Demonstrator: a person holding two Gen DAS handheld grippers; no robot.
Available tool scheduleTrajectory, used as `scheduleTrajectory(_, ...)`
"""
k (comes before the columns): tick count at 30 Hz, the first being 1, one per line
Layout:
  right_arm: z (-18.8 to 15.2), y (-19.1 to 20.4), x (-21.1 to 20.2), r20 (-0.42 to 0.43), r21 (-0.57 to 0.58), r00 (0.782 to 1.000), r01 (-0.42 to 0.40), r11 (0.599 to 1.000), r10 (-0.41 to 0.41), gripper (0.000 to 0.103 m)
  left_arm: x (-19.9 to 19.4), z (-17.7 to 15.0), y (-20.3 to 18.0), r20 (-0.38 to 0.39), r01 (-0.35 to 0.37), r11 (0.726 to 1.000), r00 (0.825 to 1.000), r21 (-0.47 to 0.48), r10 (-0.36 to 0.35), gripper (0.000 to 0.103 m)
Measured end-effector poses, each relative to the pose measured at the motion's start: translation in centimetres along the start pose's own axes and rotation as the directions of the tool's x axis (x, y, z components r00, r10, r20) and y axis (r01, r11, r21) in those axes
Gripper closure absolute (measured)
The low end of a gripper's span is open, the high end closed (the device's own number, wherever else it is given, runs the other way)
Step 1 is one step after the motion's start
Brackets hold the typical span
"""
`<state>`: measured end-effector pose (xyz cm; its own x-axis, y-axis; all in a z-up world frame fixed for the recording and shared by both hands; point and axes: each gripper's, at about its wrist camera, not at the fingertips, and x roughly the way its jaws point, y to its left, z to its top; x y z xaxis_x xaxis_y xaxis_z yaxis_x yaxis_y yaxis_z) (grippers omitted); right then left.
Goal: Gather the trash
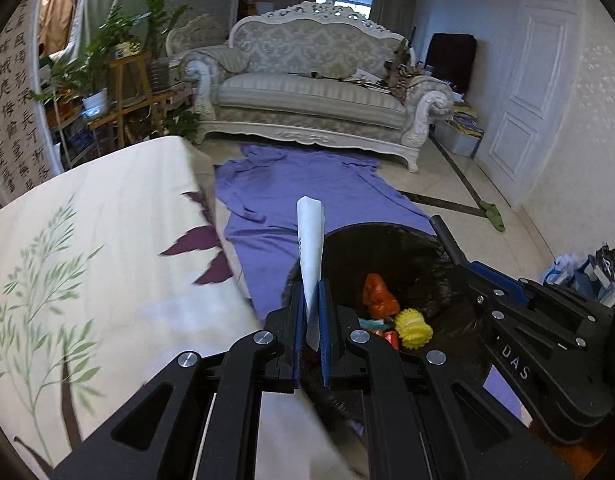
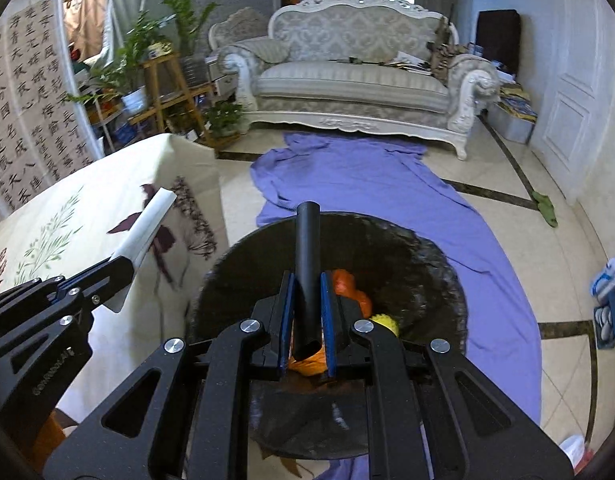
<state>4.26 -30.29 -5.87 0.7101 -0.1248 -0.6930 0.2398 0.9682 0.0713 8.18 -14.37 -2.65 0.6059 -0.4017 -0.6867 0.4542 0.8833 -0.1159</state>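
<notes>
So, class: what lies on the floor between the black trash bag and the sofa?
Purple cloth spreads from black trash bag to sofa, in both wrist views.

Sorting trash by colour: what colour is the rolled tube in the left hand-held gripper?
White rolled tube; clearest in the left wrist view.

Both wrist views angled down, close over bin [image 1: 407, 264], sharing sofa [image 2: 355, 80]

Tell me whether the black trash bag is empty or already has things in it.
Not empty. The black trash bag gapes open, with an orange wrapper and a yellow ball lying inside.
</notes>
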Motion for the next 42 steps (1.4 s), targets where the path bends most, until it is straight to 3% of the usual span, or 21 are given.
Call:
scheduleTrajectory(7, -0.4, -2.3, 1.3, -0.001, 0.050, 1.000, 0.031, 0.998, -0.031, 0.086, 1.7, 0.4, -1.1, -0.004, -0.011, 1.000, 1.000, 0.026, 0.011, 0.092)
scheduleTrajectory(9, -0.6, -2.6, 1.6, -0.003, 0.061, 0.999, 0.035, 0.998, -0.035, 0.076, 1.7, 0.3, -1.0, -0.007, -0.021, 0.999, 1.000, 0.027, 0.021, 0.082)
scheduleTrajectory(12, -0.5, -2.9, 1.8, -0.001, 0.067, 0.999, 0.043, 0.997, -0.043, 0.071, 1.8, 0.2, -0.9, -0.002, -0.034, 0.999, 0.999, 0.019, 0.034, 0.065)
scheduleTrajectory(15, -0.7, -3.0, 1.6, 0.006, 0.070, 0.999, 0.050, 0.996, -0.051, 0.063, 1.7, 0.2, -0.8, 0.002, -0.043, 0.999, 0.999, 0.013, 0.043, 0.060)
scheduleTrajectory(24, -0.7, -3.0, 0.4, 0.037, 0.075, 0.997, 0.065, 0.995, -0.068, 0.049, 0.2, 0.0, -0.4, 0.047, -0.084, 0.996, 0.995, -0.007, 0.084, 0.033)
scheduleTrajectory(32, -1.3, -2.1, -1.5, 0.067, 0.063, 0.995, 0.064, 0.996, -0.068, 0.036, -2.0, -0.6, 0.1, 0.068, -0.107, 0.994, 0.992, -0.028, 0.109, 0.028)
scheduleTrajectory(42, -2.5, -0.8, -4.7, 0.098, 0.047, 0.994, 0.048, 0.998, -0.053, 0.033, -4.8, -2.3, 0.6, 0.082, -0.126, 0.991, 0.988, -0.038, 0.129, 0.024)
